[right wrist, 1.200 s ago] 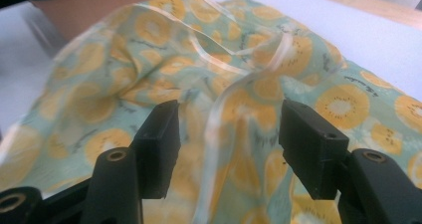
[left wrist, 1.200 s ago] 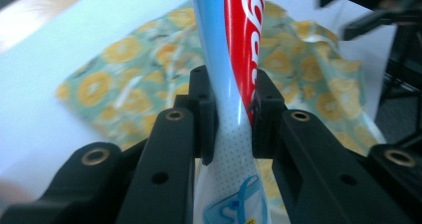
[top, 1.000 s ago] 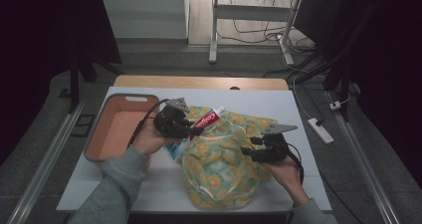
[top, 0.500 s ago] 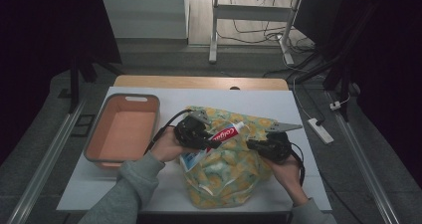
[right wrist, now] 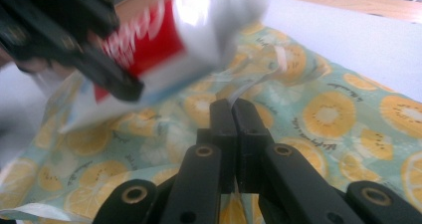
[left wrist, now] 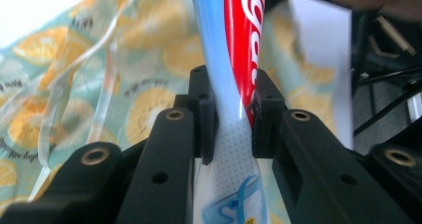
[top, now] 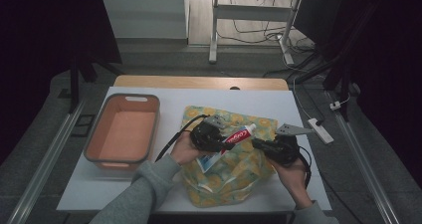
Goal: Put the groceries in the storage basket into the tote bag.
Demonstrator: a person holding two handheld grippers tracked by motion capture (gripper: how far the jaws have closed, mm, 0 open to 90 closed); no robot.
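My left gripper [top: 219,143] is clamped on the toothpaste tube [top: 238,135], angled over the bag [top: 224,179]; my right gripper [right wrist: 233,115] is pinched tight on the bag's edge.

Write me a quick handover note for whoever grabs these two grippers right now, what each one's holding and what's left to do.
Left gripper: shut on the toothpaste tube, held above the fruit-print bag.
Right gripper: shut on a thin edge of the bag, apparently holding it at the mouth.
Orange bin: at the table's left, nothing in it.
Done: tube picked up, bag pinched.
Left, probably: slide the tube into the bag, then release.
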